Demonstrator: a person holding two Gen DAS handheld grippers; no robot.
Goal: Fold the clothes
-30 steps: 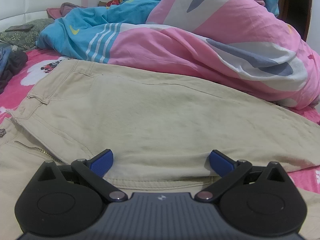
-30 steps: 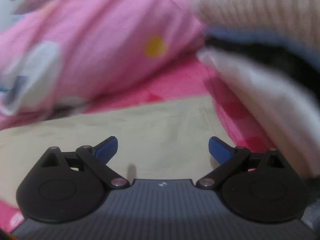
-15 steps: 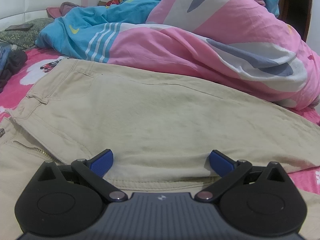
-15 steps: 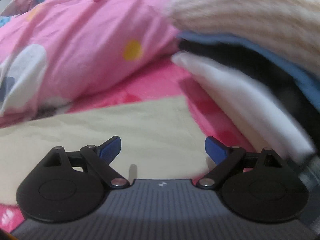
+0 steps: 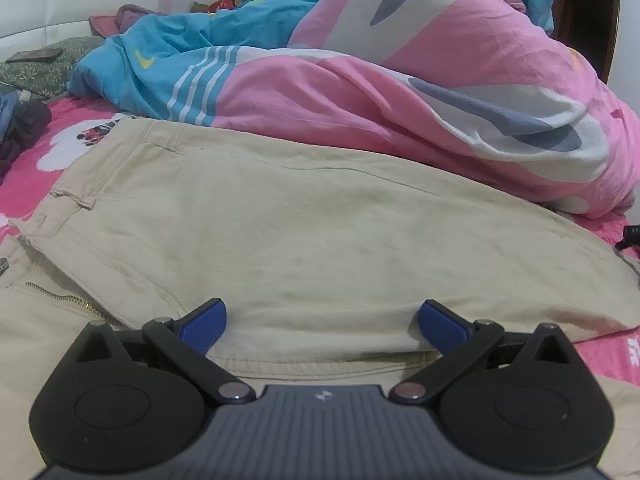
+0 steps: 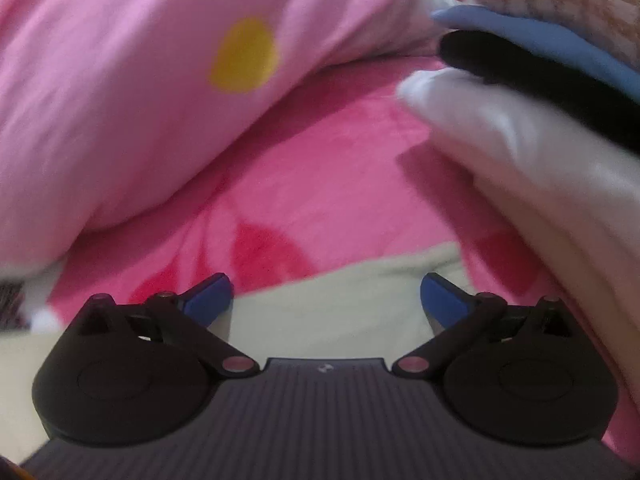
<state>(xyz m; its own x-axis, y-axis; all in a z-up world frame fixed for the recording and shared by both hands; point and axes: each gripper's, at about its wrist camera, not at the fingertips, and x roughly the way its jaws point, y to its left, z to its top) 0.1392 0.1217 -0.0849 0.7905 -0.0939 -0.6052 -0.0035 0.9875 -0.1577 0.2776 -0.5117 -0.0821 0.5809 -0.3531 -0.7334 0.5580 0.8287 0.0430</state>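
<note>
Since the earlier frames the right gripper [image 6: 324, 300] has swept along the leg toward the cuff of the beige cotton trousers [image 5: 320, 240], its jaws having just opened further; the left gripper [image 5: 322, 320] is unchanged. Both stand wide open, holding nothing. Left view: trousers fill the field from 9 to 3 o'clock, a folded edge between the blue pads, pink-and-blue duvet [image 5: 440, 80] at 12. Right view: trouser end [image 6: 340, 300] lies between the pads, stacked folded garments [image 6: 540, 120] at 2 o'clock. Judgement: close squarely on the cuff, taking both layers, before lifting.
</note>
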